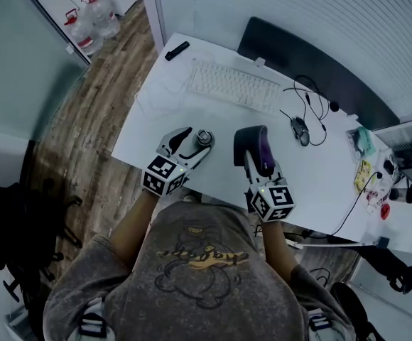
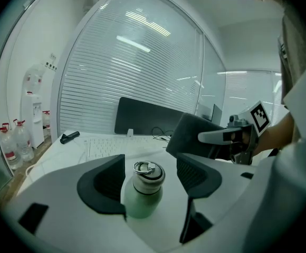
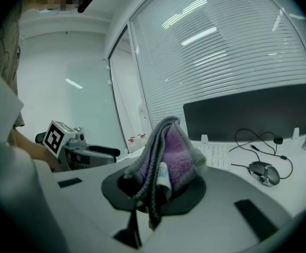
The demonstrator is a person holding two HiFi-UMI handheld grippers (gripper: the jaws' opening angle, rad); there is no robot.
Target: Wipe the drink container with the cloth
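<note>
Got the left gripper point(image 1: 195, 140) spread wide around the upright bottle point(image 2: 141, 193), right gripper point(image 3: 155, 190) at its 3 o'clock pinching the purple cloth point(image 3: 175, 151).

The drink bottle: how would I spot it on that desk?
On the white desk, near its front edge, the bottle stands upright between the left gripper's open jaws. It is pale green with a ring on its cap, unlike the purple cloth beside it.

Grey mottled short-sleeved T-shirt point(image 1: 192, 300) with a cartoon bear point(image 1: 192, 265) and yellow lettering on it. The left gripper point(image 1: 192, 144) and right gripper point(image 1: 256, 148) are pale grey with dark pads point(image 2: 103, 183) — each carrying a black-and-white marker cube point(image 1: 165, 174).
</note>
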